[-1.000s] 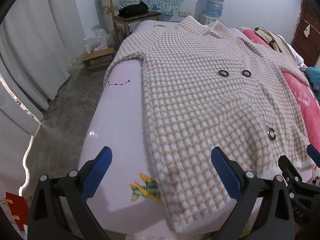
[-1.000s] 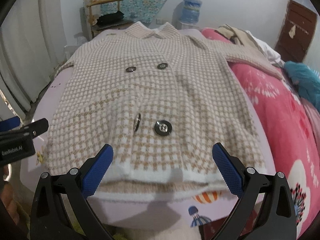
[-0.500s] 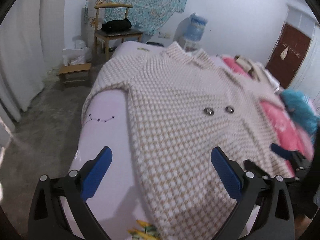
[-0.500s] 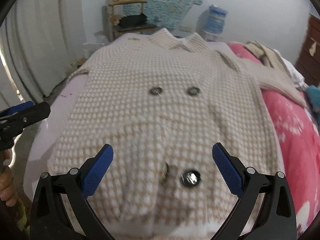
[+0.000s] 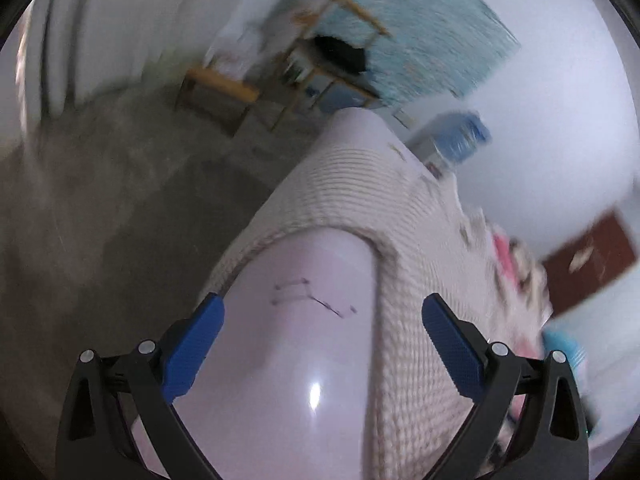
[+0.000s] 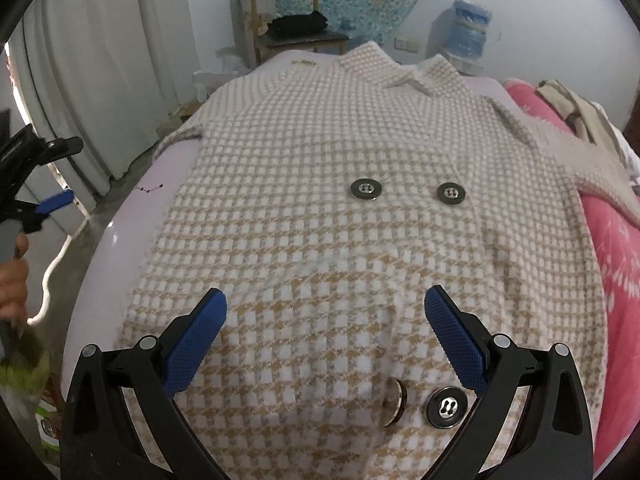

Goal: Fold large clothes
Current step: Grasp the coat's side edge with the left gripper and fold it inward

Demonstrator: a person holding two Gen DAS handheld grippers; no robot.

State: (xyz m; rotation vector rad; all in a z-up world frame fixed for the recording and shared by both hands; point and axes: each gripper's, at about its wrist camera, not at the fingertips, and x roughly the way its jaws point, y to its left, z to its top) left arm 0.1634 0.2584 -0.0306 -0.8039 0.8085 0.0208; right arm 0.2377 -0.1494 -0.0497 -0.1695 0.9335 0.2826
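Note:
A beige-and-white checked coat with dark round buttons lies spread flat, front up, on a pale lilac bed. My right gripper hovers open over its lower front, nothing between the blue pads. In the blurred, tilted left wrist view my left gripper is open above bare sheet, with the coat's left sleeve and side edge just ahead and to the right. From the right wrist view the left gripper shows at the far left, held by a hand.
A pink floral blanket covers the bed's right side, with folded clothes at its far end. A wooden chair holding a dark item, a small stool, a water bottle and white curtains stand beyond the grey floor.
Both grippers moved forward up the bed. The left one swung left and tilted, now facing the coat's left sleeve and the floor. The right one advanced over the lower buttons.

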